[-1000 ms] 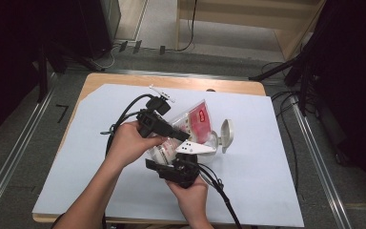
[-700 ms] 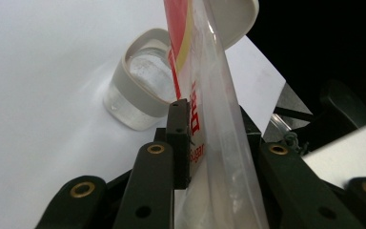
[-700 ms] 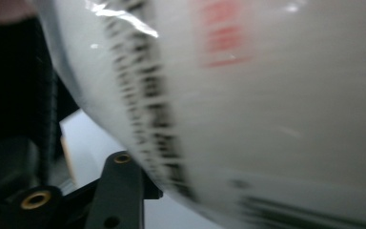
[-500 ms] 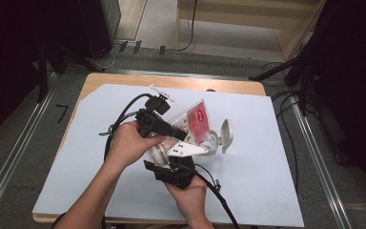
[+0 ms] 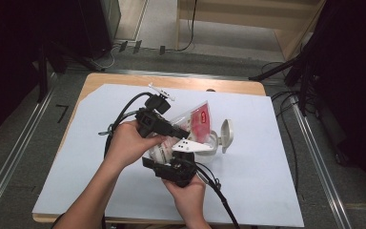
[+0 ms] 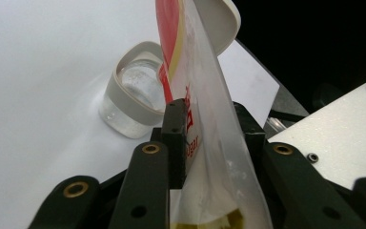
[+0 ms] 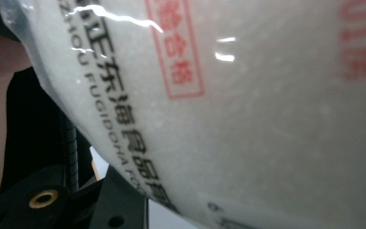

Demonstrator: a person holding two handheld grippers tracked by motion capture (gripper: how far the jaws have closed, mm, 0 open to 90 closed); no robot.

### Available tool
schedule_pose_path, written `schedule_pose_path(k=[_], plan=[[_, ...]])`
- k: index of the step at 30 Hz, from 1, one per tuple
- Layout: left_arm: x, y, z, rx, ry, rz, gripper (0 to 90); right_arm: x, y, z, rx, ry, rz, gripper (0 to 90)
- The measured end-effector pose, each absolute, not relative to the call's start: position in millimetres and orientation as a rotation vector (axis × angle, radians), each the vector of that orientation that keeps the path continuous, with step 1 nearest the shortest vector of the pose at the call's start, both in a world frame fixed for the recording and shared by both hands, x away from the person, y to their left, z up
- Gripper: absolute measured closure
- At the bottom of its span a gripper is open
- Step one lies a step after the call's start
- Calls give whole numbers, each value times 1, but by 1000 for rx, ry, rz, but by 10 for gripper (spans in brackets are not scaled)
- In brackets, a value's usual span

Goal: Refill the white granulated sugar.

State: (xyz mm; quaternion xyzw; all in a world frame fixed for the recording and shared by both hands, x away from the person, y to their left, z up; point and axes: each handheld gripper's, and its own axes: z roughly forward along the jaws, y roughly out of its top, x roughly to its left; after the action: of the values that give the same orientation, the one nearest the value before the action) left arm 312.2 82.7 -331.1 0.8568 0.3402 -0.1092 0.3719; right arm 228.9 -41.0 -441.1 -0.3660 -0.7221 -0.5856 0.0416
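A clear sugar bag (image 5: pixel 199 117) with a red label is held above the table between both grippers, tilted toward an open jar (image 5: pixel 212 143). My left gripper (image 5: pixel 183 133) has just been closing its jaws and is shut on the bag (image 6: pixel 205 81) near the red print; its gripper (image 6: pixel 209 114) points at the jar (image 6: pixel 133 95) below. My right gripper (image 5: pixel 169 160) sits underneath, shut on the bag's lower end. The bag (image 7: pixel 248 105) presses close against that camera. The jar's white flip lid (image 5: pixel 226 135) stands open to the right.
A white sheet (image 5: pixel 276 181) covers the wooden table (image 5: pixel 124 78). Black cables (image 5: pixel 119 119) loop left of the left hand and trail from the right gripper toward the front edge. Dark stands and rails flank the table.
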Motion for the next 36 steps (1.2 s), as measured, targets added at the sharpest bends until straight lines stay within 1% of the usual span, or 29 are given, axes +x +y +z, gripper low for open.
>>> schedule_pose_path(k=[3,6,8,9,11,16,22,25,28,32,36], plan=[[313,86,-330,2199,901,-284,793,228,-38,-441,-1082,-2295,-1777,598],[315,90,-329,2197,920,-295,806,223,-32,-438,-1034,-2419,-1766,567],[315,92,-329,2179,941,-303,810,220,-29,-437,-1019,-2489,-1766,572],[315,92,-328,2179,944,-310,812,219,-28,-436,-1021,-2503,-1768,596],[314,91,-326,2177,932,-298,814,218,-28,-436,-1024,-2503,-1780,609],[313,88,-325,2162,920,-288,796,220,-31,-435,-1048,-2423,-1798,615],[313,87,-325,2135,913,-311,742,224,-35,-435,-1059,-2302,-1817,617],[312,87,-325,2143,906,-309,740,226,-37,-435,-1062,-2256,-1822,617],[313,87,-326,2155,899,-310,756,226,-38,-436,-1071,-2246,-1817,616],[313,87,-325,2162,935,-298,789,225,-37,-437,-1053,-2281,-1815,615],[315,88,-324,2158,961,-307,798,223,-34,-435,-1030,-2342,-1813,607]])
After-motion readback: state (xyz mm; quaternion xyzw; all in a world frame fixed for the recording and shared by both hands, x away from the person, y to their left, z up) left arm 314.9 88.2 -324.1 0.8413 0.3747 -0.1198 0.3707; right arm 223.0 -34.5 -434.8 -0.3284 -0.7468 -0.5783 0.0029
